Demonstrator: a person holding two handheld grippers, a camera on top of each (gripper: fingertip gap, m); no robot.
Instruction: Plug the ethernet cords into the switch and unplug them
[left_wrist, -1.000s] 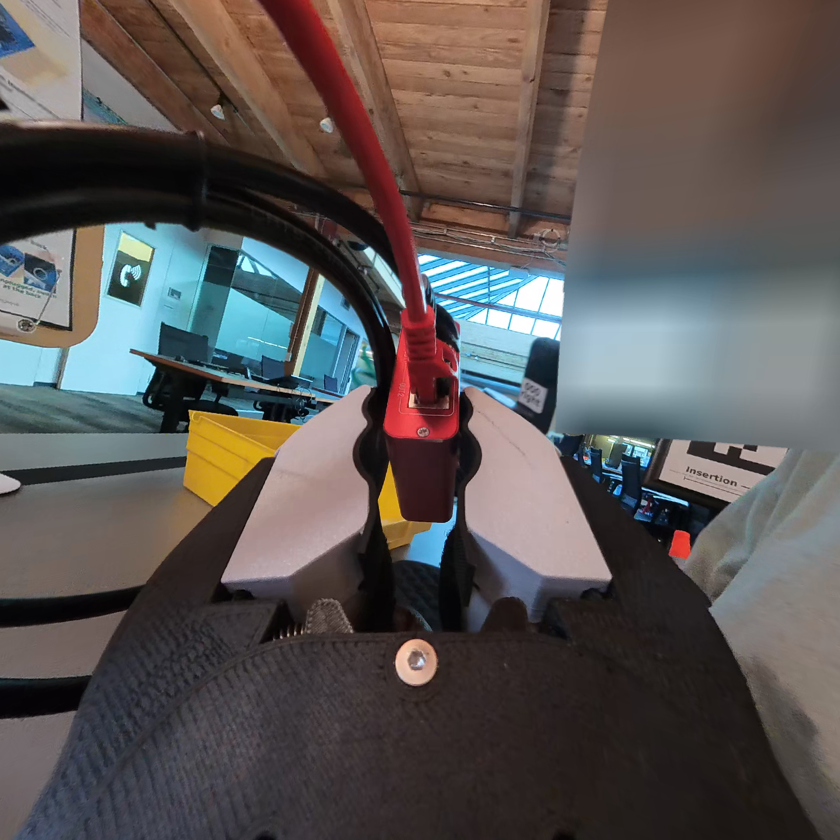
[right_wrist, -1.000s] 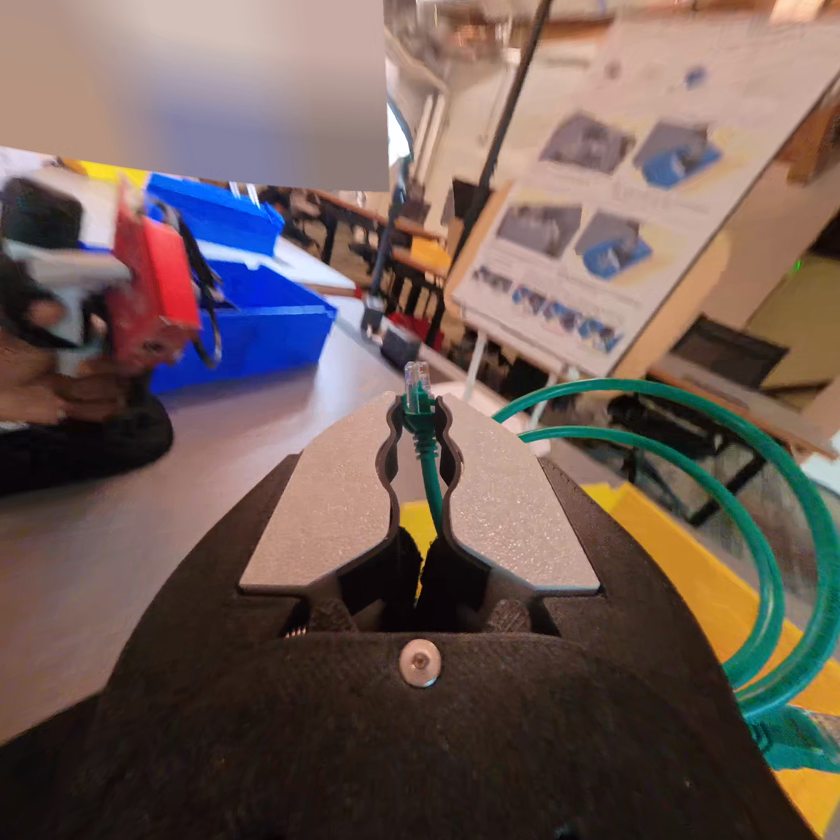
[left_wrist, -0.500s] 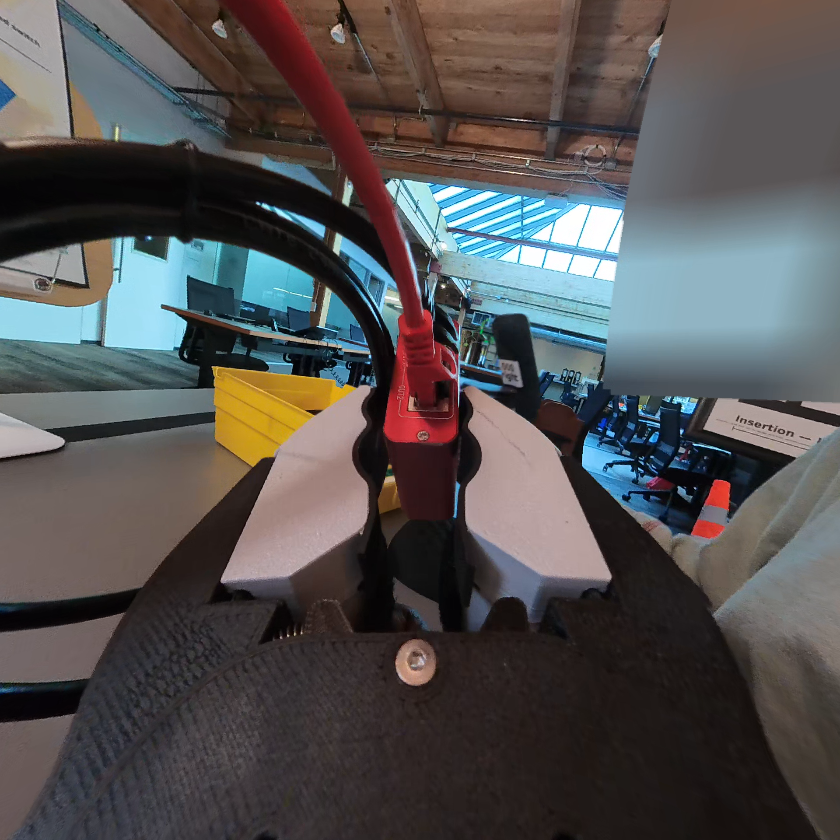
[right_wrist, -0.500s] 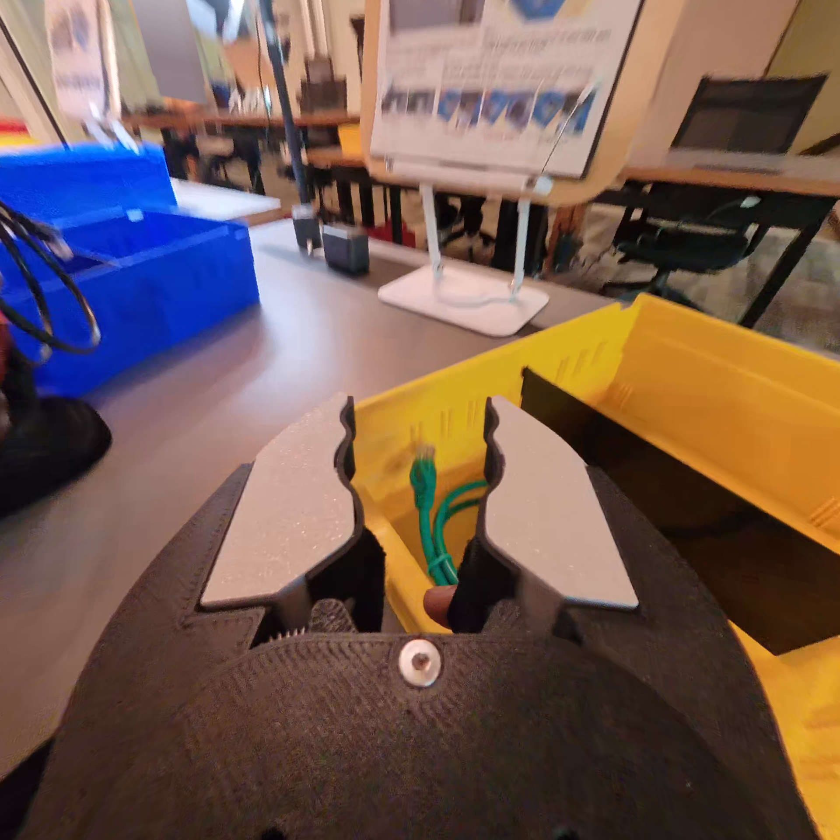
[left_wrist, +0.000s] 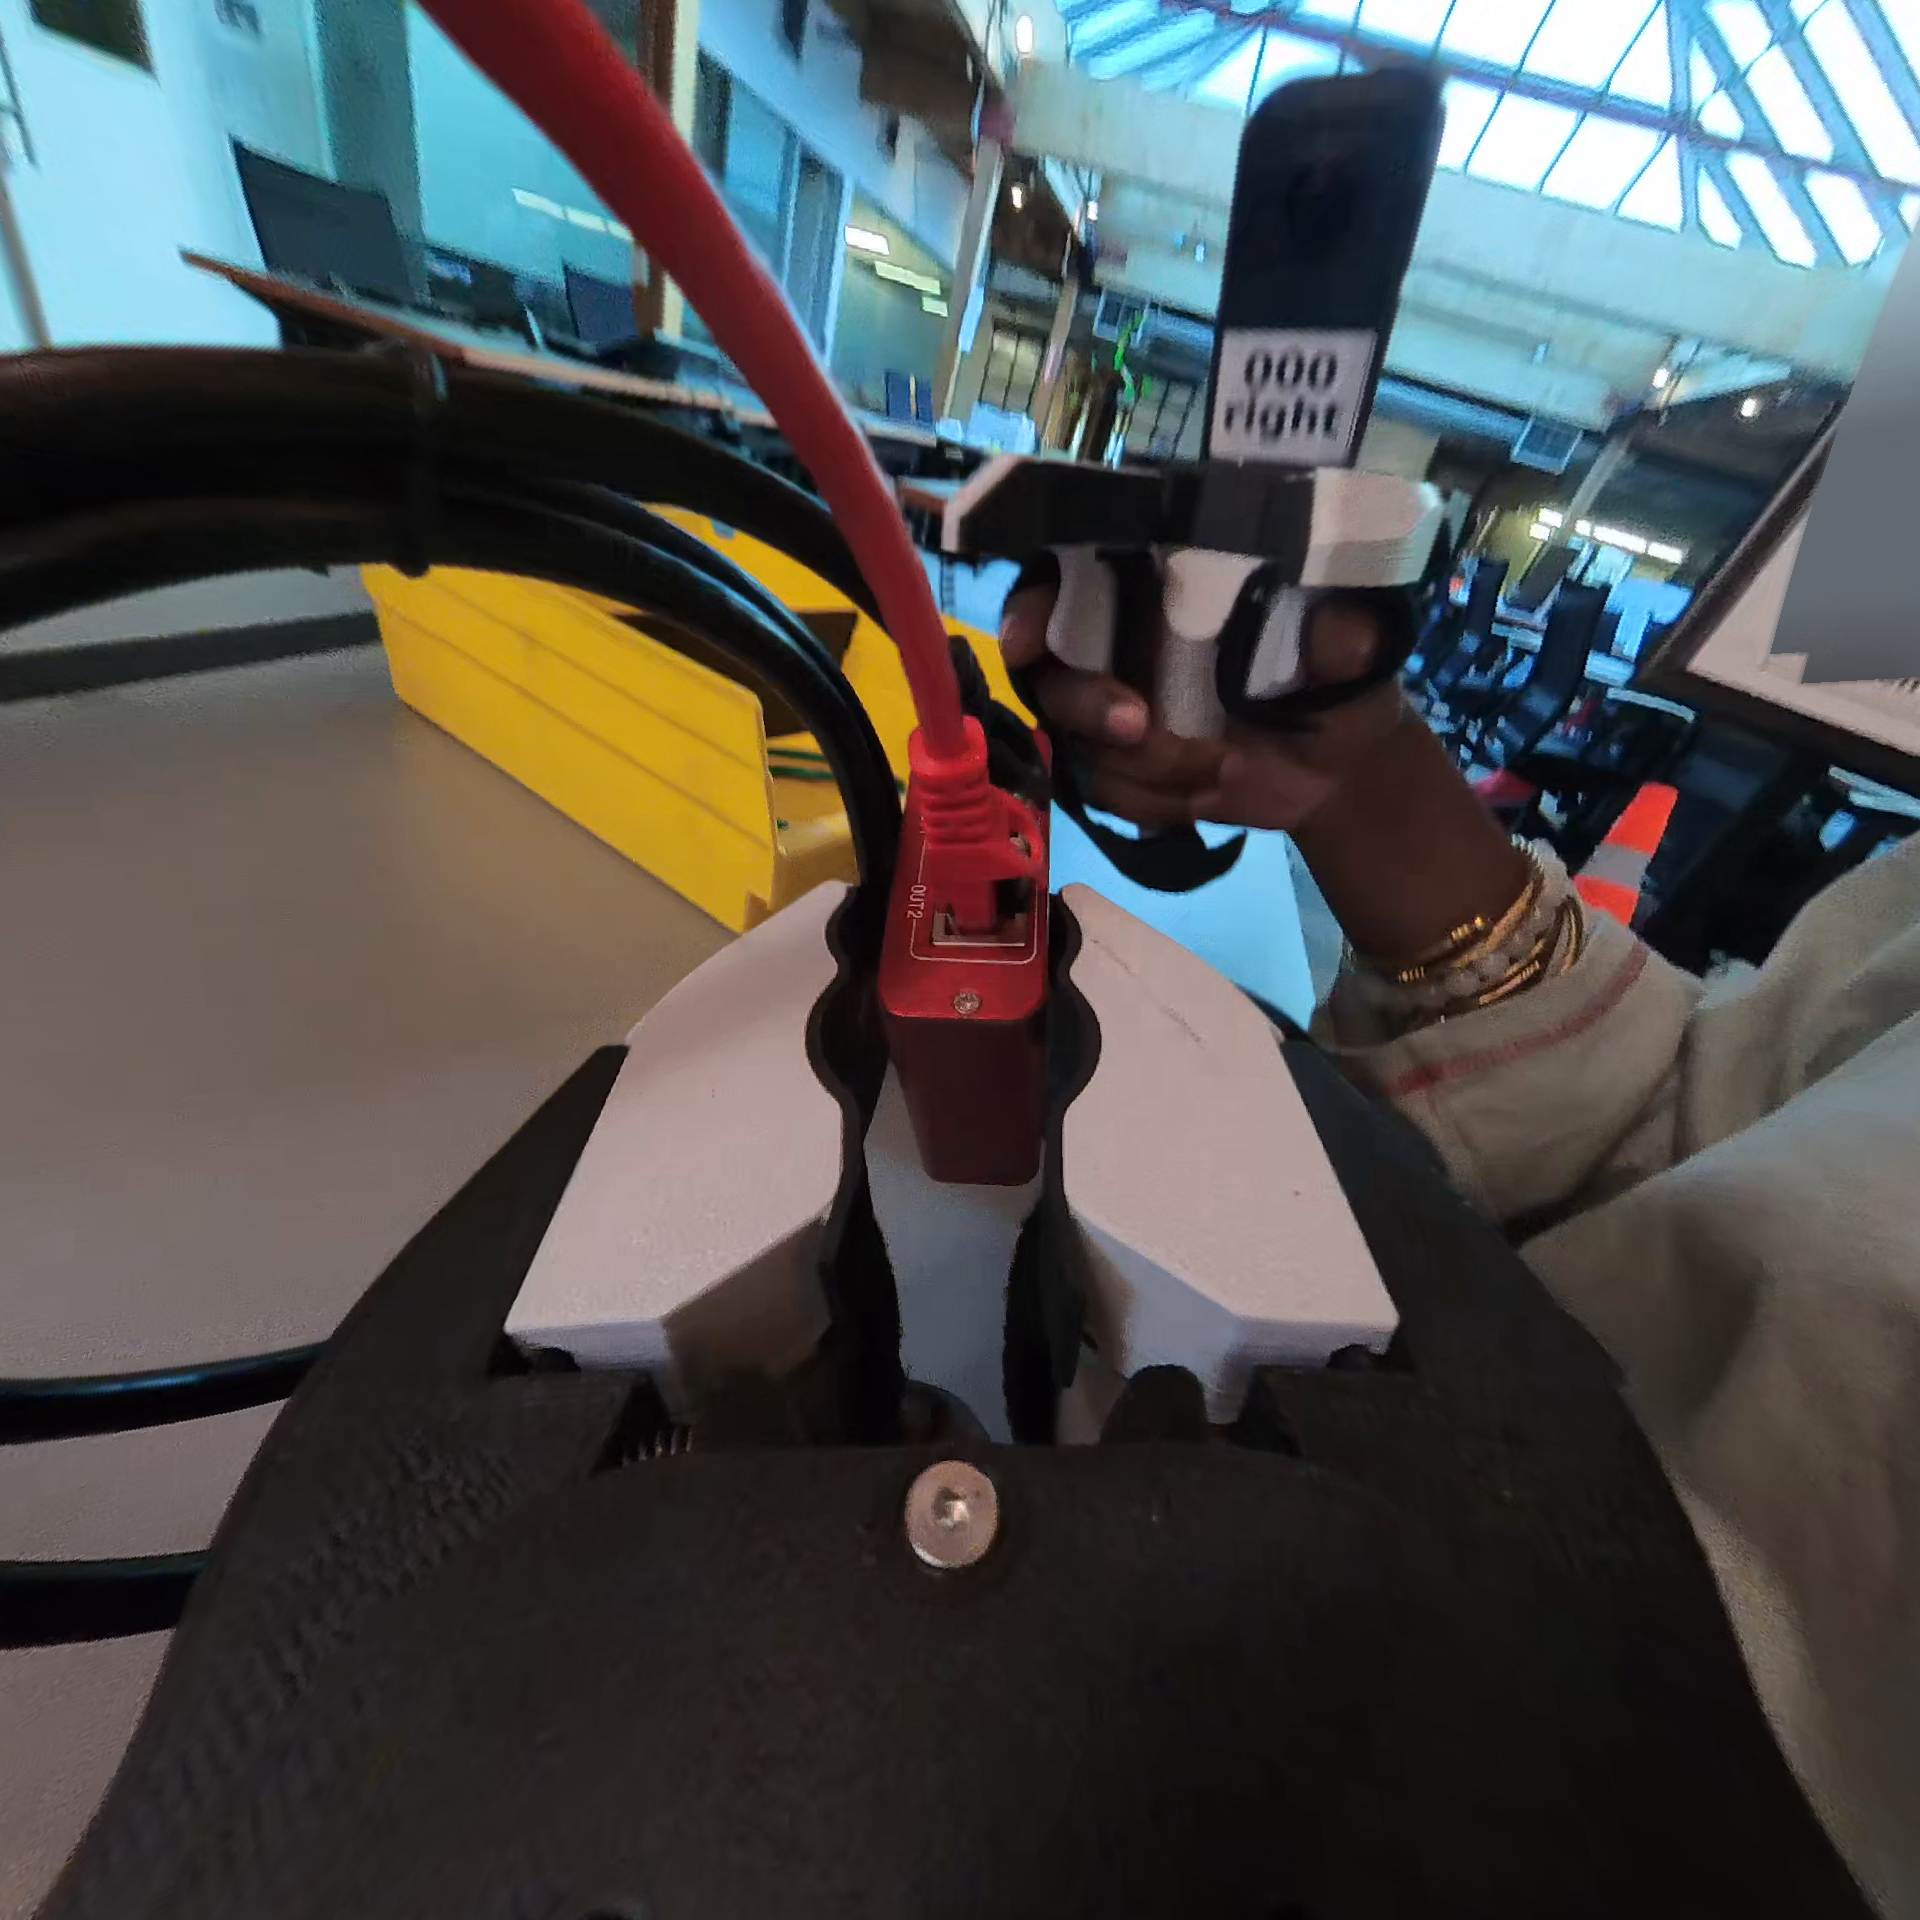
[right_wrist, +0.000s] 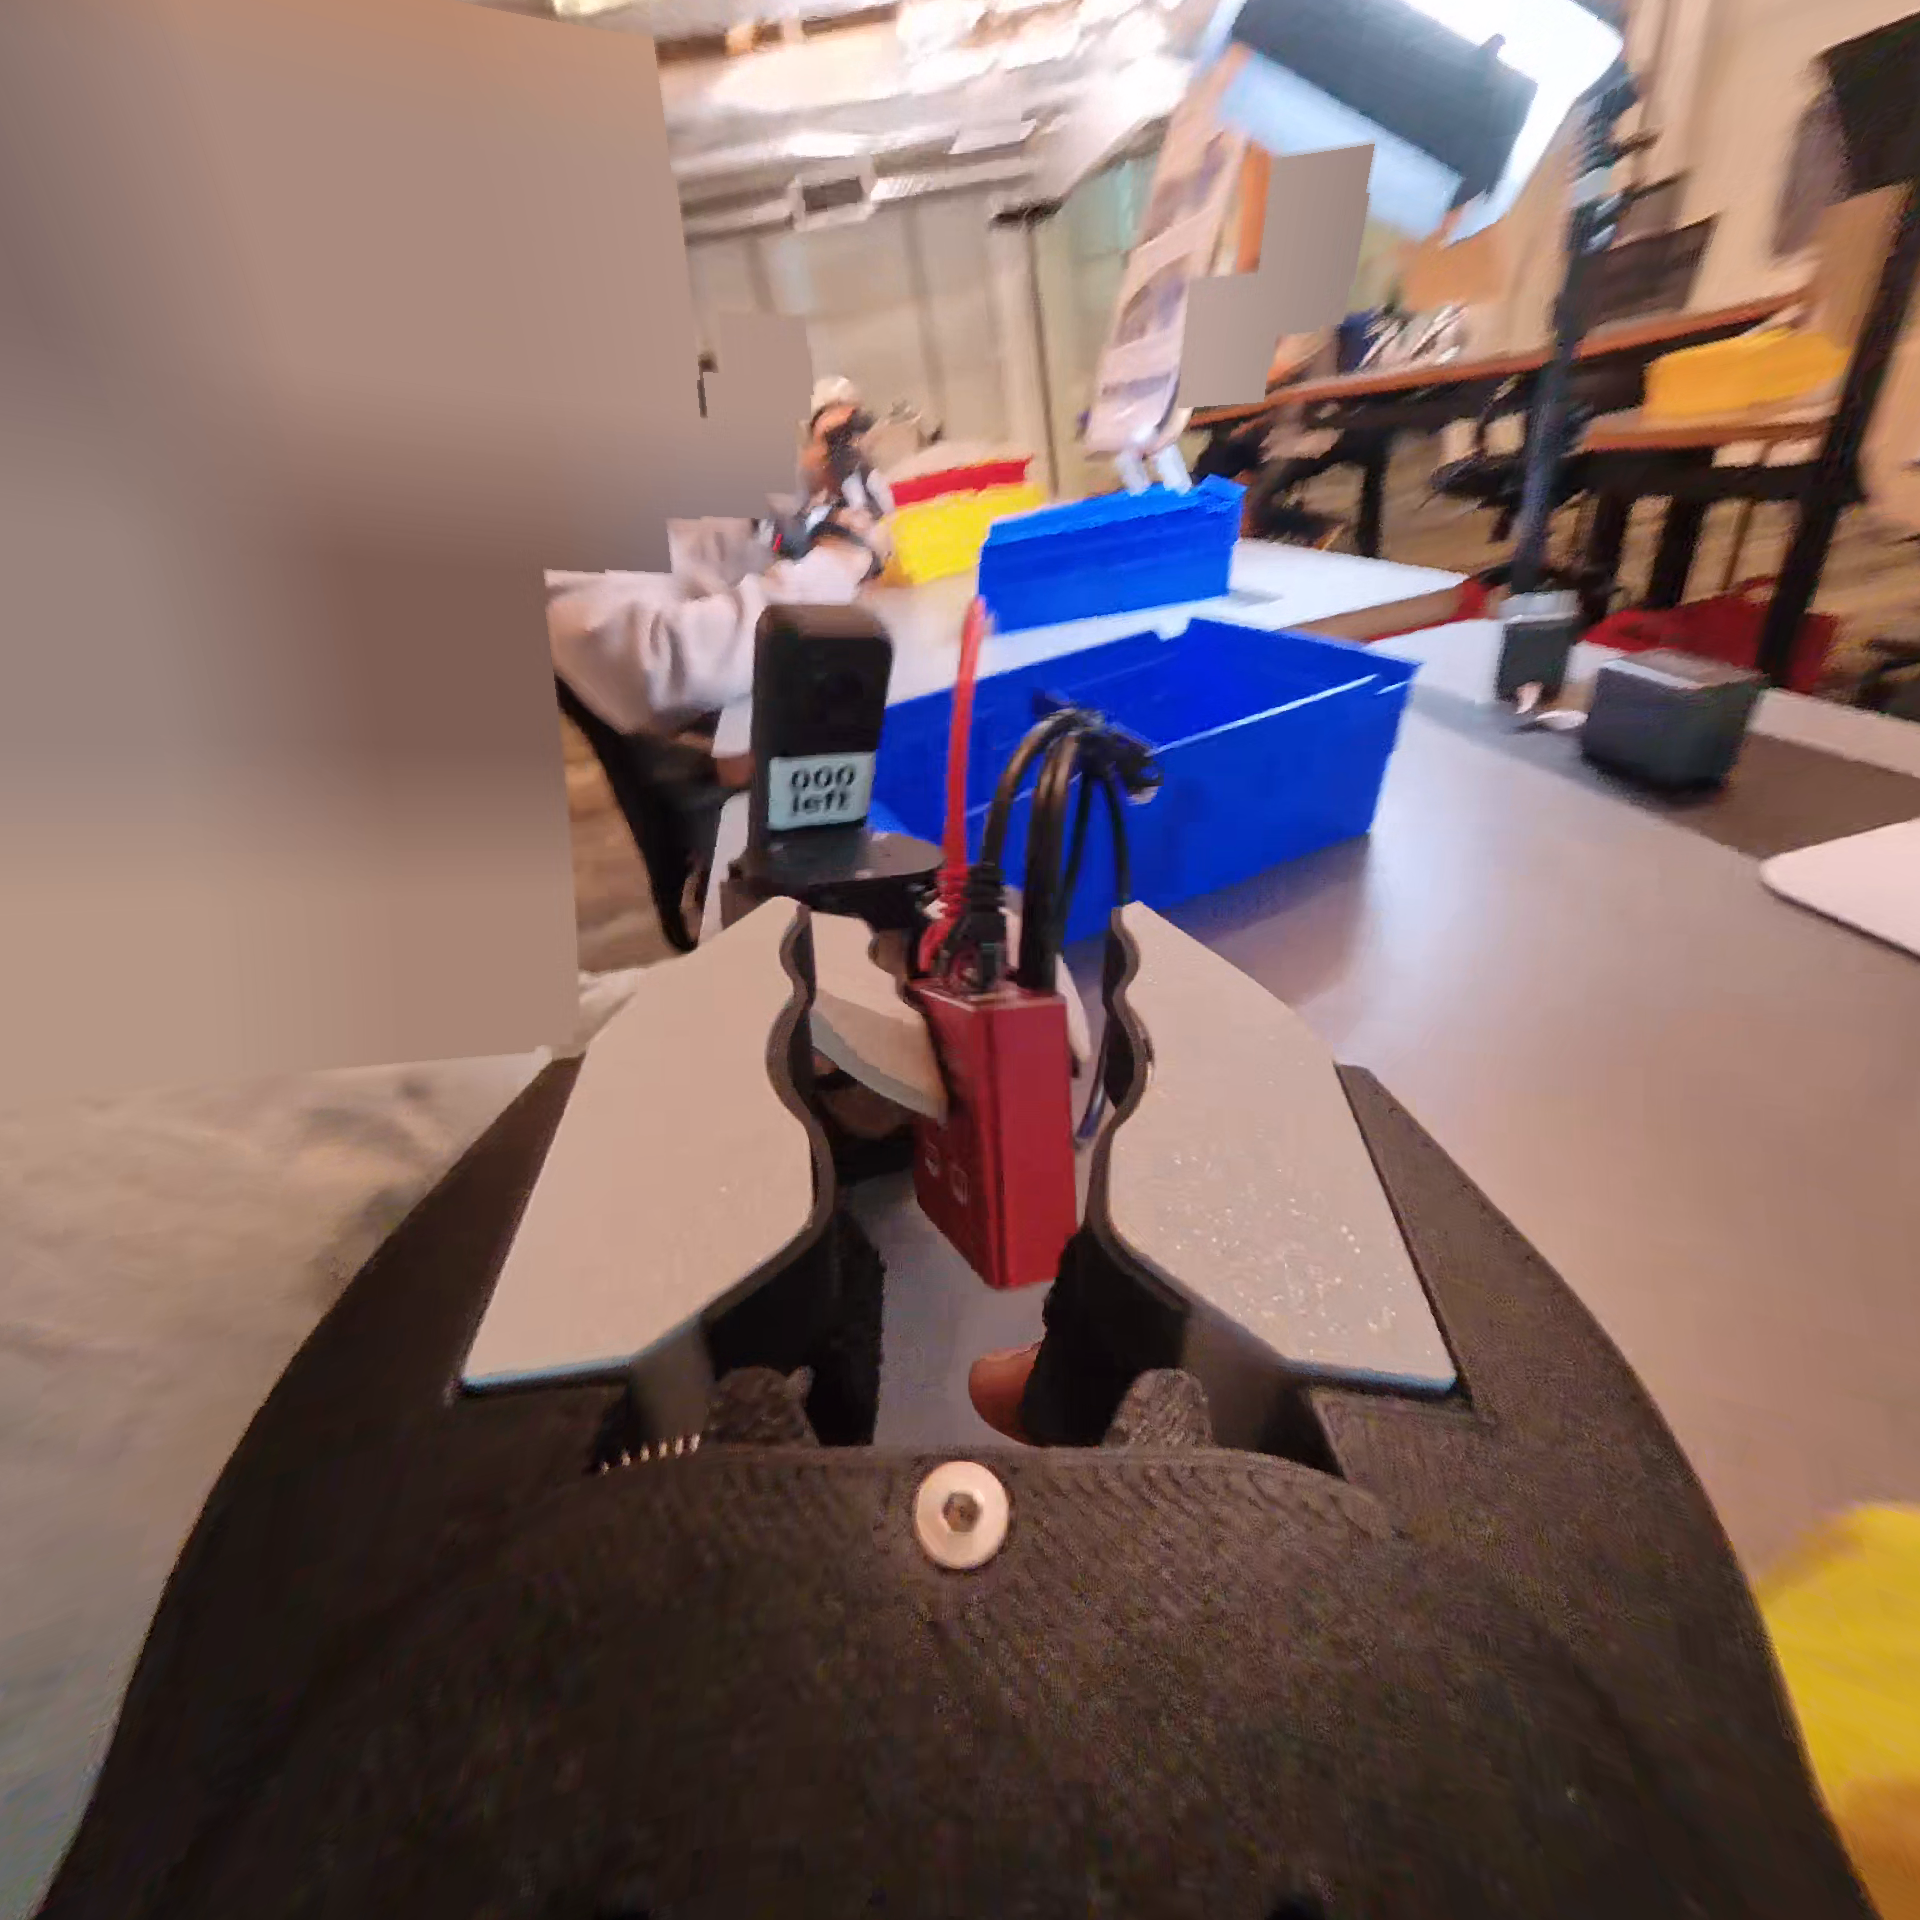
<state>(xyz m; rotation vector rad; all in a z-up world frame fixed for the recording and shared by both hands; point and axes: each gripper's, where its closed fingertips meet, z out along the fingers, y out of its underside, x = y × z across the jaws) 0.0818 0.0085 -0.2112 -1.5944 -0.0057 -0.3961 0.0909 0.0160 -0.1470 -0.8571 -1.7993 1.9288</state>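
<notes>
In the left wrist view, your left tool (left_wrist: 961, 997) is pinching the red switch (left_wrist: 971, 1049) between its two grey fingers (left_wrist: 717, 1132), holding it upright with the ports facing up. A red ethernet cord (left_wrist: 727, 332) is plugged into the port nearest the camera and runs off toward 11 o'clock. Black cords (left_wrist: 416, 499) arc from the switch's far side out to 9 o'clock. Behind the switch at 11 o'clock, a yellow bin (left_wrist: 582, 727) sits on the grey tabletop (left_wrist: 260, 987). At 1 o'clock, your hand (left_wrist: 1195, 758) grips the right tool's handle, and its camera (left_wrist: 1320, 249) stands above it.

In the right wrist view, your right tool (right_wrist: 961, 997) is spread wide with nothing between its fingers (right_wrist: 1247, 1195). Through the gap you see the red switch (right_wrist: 1003, 1122), well ahead, clamped by the left tool (right_wrist: 883, 1039). The red cord (right_wrist: 961, 727) and black cords (right_wrist: 1060, 831) rise from its top toward 12 o'clock. The left tool's camera (right_wrist: 821, 717) sits at 11 o'clock. Blue bins (right_wrist: 1226, 748) rest on the tabletop (right_wrist: 1558, 1039) at 1 o'clock, and a yellow edge (right_wrist: 1839, 1714) shows at 4 o'clock.
</notes>
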